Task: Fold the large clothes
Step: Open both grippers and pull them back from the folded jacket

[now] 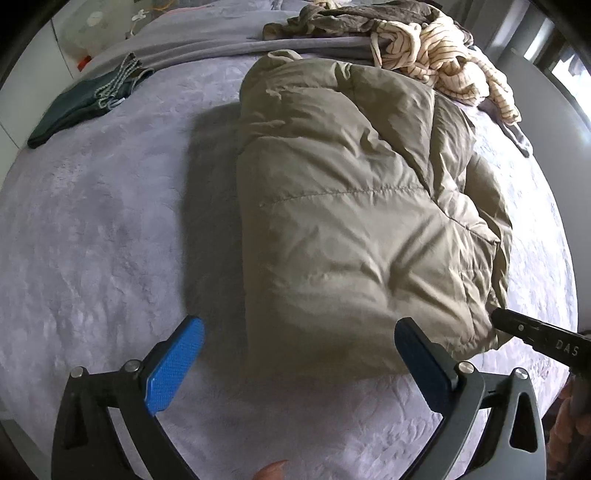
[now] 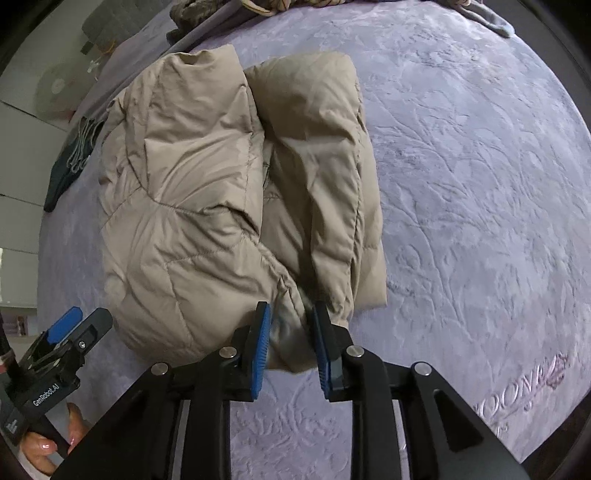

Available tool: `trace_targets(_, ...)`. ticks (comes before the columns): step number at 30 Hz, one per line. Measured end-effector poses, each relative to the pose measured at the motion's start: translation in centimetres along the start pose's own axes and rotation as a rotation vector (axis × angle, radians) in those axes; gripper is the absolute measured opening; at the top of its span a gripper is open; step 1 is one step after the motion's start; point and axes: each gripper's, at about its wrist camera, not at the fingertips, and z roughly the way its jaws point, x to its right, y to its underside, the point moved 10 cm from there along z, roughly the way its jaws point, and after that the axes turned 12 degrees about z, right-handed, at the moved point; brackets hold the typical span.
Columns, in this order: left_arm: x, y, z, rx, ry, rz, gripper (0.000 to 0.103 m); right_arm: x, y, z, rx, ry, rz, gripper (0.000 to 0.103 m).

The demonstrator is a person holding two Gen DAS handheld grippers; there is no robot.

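A puffy khaki jacket lies folded into a long bundle on the lilac bedspread. My left gripper stands wide open, its blue pads on either side of the bundle's near corner and clear of it. In the right wrist view the jacket shows two folded halves side by side. My right gripper is at the near edge. Its jaws stand narrowly apart, and a blurred fold of the jacket hangs loosely between them. The left gripper appears at lower left, held by a hand.
A cream striped garment and an olive-brown one are heaped at the far end of the bed. A dark green garment with a cord lies at the far left. Bare bedspread stretches to the jacket's right.
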Motion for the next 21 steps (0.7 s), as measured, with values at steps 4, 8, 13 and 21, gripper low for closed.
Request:
trace_targets(4, -0.3, 0.7, -1.4, 0.01, -0.012, 0.019, 0.103, -0.4, 1.9, -1.3, 0.013, 0.017, -0.005, 0.03)
trace_targets(8, -0.7, 2.1, -3.1, 0.023, -0.062, 0.044, 0.103, -0.7, 3.8, -2.9, 0.025, 0.031, -0.016, 0.032)
trace_targets(13, -1.5, 3.1, -5.5, 0.054, -0.065, -0.002, 0.103, -0.5, 4.8, -4.1, 0.019, 0.028, -0.035, 0.04)
trace_targets(21, -1.2, 3.3, -10.6, 0.109, -0.109, -0.05, 0.103, -1.6, 4.2, -9.1, 0.154, 0.07, -0.156, 0.079)
